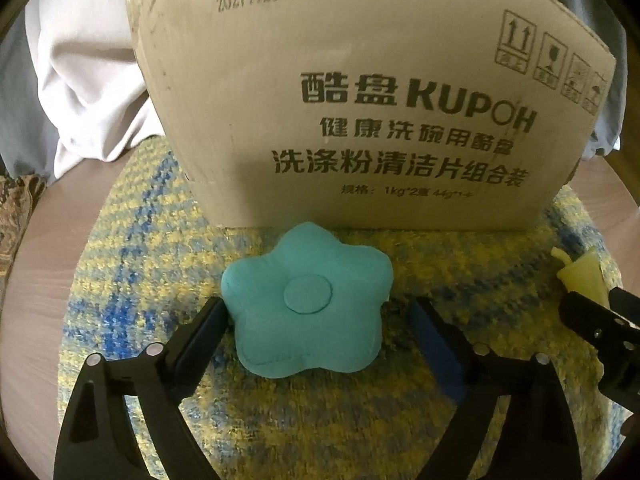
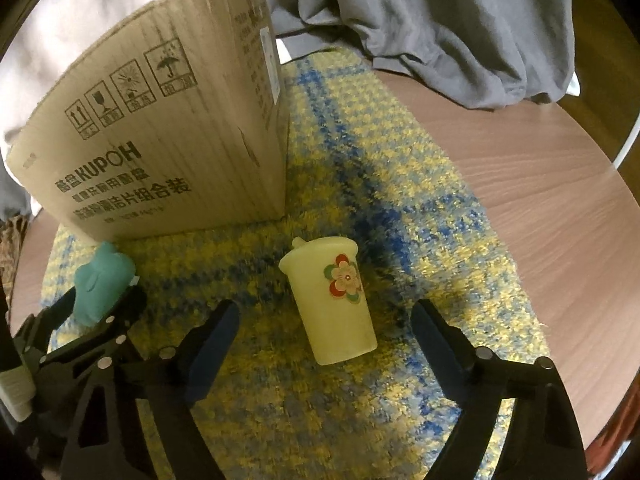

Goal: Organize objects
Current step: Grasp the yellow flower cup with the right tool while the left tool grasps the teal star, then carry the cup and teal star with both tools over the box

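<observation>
A teal star-shaped cushion (image 1: 306,304) lies on the yellow-blue mat in front of a cardboard box (image 1: 360,92). My left gripper (image 1: 320,316) is open, with its fingers on either side of the cushion's near part. A pale yellow cup with a flower print (image 2: 332,300) stands on the mat, tilted slightly. My right gripper (image 2: 324,324) is open, its fingers on either side of the cup and apart from it. The cushion (image 2: 102,280) and the box (image 2: 160,120) also show in the right wrist view. The cup (image 1: 580,274) shows at the right edge of the left wrist view.
The woven mat (image 2: 400,184) covers a round wooden table (image 2: 540,184). White cloth (image 1: 88,72) and grey cloth (image 2: 460,20) lie behind the box. The other gripper's body shows at the right edge of the left wrist view (image 1: 600,332) and at the left edge of the right wrist view (image 2: 80,344).
</observation>
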A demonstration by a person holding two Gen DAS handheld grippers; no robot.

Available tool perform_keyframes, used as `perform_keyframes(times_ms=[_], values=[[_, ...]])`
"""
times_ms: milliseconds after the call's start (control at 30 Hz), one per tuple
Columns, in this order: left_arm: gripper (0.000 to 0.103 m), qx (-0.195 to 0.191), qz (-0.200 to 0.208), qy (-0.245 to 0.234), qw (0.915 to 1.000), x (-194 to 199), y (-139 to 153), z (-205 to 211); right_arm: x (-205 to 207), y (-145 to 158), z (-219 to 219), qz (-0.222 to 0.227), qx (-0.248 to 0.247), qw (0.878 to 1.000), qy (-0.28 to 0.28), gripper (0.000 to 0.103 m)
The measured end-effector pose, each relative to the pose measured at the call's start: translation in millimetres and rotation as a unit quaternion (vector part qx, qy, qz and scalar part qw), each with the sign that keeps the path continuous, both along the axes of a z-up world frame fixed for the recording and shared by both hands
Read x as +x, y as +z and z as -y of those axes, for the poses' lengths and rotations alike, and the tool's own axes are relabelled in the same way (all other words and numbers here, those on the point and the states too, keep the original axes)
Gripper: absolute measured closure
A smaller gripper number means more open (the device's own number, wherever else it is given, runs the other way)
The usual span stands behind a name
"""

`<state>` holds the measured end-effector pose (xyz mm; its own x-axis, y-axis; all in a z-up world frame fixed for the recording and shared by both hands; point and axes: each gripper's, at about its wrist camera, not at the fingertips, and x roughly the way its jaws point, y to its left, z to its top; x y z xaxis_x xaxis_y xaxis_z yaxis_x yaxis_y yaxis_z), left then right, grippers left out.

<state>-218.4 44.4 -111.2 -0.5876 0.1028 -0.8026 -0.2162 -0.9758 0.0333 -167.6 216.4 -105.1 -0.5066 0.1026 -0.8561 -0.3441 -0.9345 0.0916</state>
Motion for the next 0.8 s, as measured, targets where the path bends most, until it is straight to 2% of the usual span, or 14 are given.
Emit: perform_keyframes(times_ms=[67, 133, 233, 300, 400, 800], values=[[0.018, -0.002, -0.001, 0.003, 1.0, -2, 0, 0, -1, -2, -1, 0.001, -0.004, 1.0, -0.002, 0.025], [0.022, -0.004, -0.002, 0.004, 1.0, -4, 0, 1, -1, -4, -2, 0.001, -0.008, 1.0, -0.003, 0.04], [0.027, -0.009, -0.006, 0.003, 0.9999, -3, 0, 0, -1, -5, -3, 0.001, -0.013, 1.0, -0.005, 0.056], [0.029, -0.013, -0.008, 0.002, 0.9999, -1, 1, -2, -1, -6, -4, 0.001, -0.012, 1.0, -0.008, 0.063], [0.032, -0.015, -0.011, 0.004, 0.9998, 1, 2, -2, 0, -6, -6, -0.003, -0.014, 1.0, -0.011, 0.068], [0.035, -0.005, -0.031, 0.004, 0.9995, 14, 22, -1, 11, 13, -6, -0.027, -0.008, 0.999, -0.016, 0.068]])
